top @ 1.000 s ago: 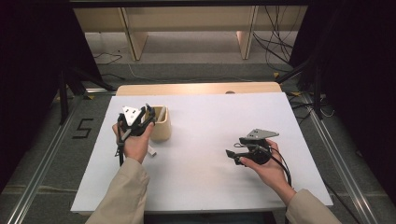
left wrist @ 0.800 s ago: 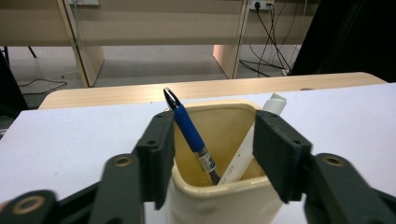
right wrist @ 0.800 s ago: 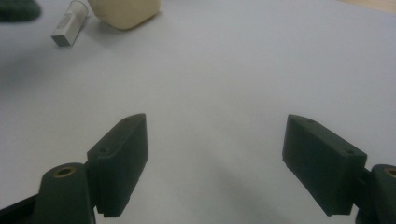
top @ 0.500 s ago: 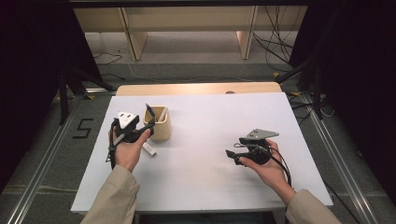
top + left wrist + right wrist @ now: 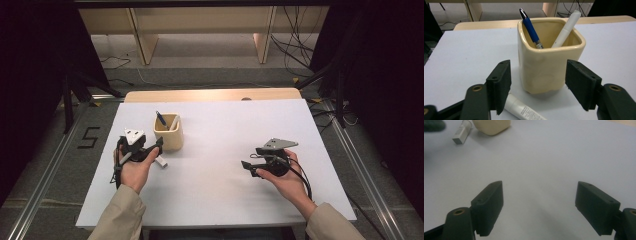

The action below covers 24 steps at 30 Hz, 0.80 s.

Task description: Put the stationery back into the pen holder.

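The left gripper (image 5: 159,145) has drawn back from the cup (image 5: 168,133), its empty jaws just opened wide over the white marker (image 5: 160,161) on the bench (image 5: 225,190), likely the next pick; the right gripper (image 5: 248,167) hangs wide open.

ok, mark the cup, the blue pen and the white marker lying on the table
cup (image 5: 544,72), left gripper view, front wall.
blue pen (image 5: 530,27), left gripper view, barrel above the rim.
white marker on the table (image 5: 524,110), left gripper view, its barrel.

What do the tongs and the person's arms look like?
Both tongs, left and right, are black with two thick flat jaws. Each carries a grey three-cornered plate on top and trails a black cable. Brass-coloured rivets sit near the jaws. The person wears beige sleeves.
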Tool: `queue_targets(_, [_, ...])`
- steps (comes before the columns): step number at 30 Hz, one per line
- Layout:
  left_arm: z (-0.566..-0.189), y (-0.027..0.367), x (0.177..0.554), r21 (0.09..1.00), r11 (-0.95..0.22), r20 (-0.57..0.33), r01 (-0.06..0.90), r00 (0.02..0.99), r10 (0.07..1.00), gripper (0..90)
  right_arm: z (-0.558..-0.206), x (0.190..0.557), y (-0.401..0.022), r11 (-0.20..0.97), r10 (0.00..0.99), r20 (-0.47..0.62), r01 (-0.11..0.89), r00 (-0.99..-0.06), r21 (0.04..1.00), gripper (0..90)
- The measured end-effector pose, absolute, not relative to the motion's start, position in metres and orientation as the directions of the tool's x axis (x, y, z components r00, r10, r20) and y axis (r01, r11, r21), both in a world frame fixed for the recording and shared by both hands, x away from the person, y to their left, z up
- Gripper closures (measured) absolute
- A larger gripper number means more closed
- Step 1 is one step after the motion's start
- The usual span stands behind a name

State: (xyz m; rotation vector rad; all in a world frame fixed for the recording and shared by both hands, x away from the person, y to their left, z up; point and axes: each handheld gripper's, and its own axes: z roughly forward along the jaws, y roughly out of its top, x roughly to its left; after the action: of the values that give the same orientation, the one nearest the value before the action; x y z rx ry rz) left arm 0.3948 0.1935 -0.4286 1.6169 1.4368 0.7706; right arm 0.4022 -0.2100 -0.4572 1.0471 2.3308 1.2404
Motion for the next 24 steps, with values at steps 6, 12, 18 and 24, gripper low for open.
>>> queue_targets(6, [-0.437,0.195,0.390,0.861,-0.017,-0.078,0.508,0.165,0.983,34.7,-0.458,0.402,-0.209,0.365,0.716,0.072,0.461,-0.694,0.809,23.4])
queue_targets(12, [-0.444,0.193,0.385,0.853,-0.033,-0.064,0.522,0.167,0.984,32.9,-0.459,0.402,-0.208,0.367,0.717,0.072,0.462,-0.694,0.807,23.3])
queue_targets(18, [-0.447,0.195,0.383,0.849,-0.032,-0.066,0.527,0.167,0.984,32.4,-0.459,0.402,-0.208,0.368,0.716,0.072,0.462,-0.695,0.807,23.3])
queue_targets(24, [-0.450,0.201,0.381,0.851,-0.028,-0.070,0.524,0.165,0.984,32.0,-0.460,0.402,-0.207,0.369,0.714,0.073,0.463,-0.696,0.806,23.3])
